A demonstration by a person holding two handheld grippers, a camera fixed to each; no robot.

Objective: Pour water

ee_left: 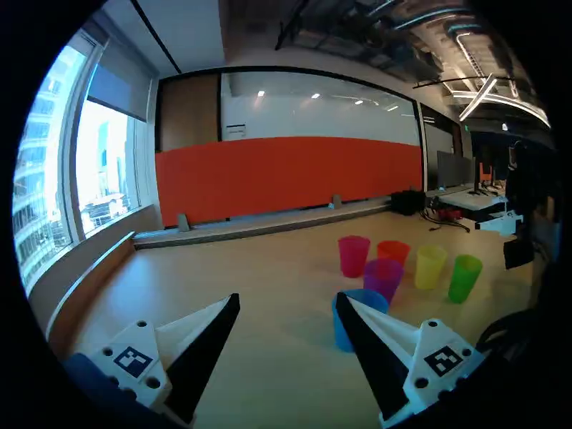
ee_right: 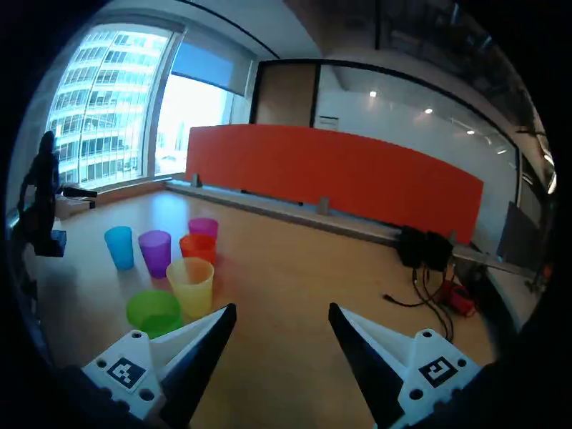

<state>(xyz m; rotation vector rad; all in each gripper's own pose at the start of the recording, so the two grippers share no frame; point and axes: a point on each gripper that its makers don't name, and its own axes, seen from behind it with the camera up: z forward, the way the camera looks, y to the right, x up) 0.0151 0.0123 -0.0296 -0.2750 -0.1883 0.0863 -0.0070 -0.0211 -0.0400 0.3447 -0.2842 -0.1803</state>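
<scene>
Six coloured cups cluster; parted fingers carry square markers.

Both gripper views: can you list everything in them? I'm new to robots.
blue cup: one, blue, one end of the cluster
purple cup: one, purple, beside the blue cup
pink cup: one, pink, beside the orange cup
orange cup: one, orange, between pink and yellow
yellow cup: one, yellow, between orange and green
green cup: one, green, the opposite end
table: one, light wood, under the cups
partition: one, orange, along the table's far edge
windows: several, bright, one side
cable bundle: one, black, near the partition's end
left gripper: one, white and black, open, empty
right gripper: one, white and black, open, empty
</scene>
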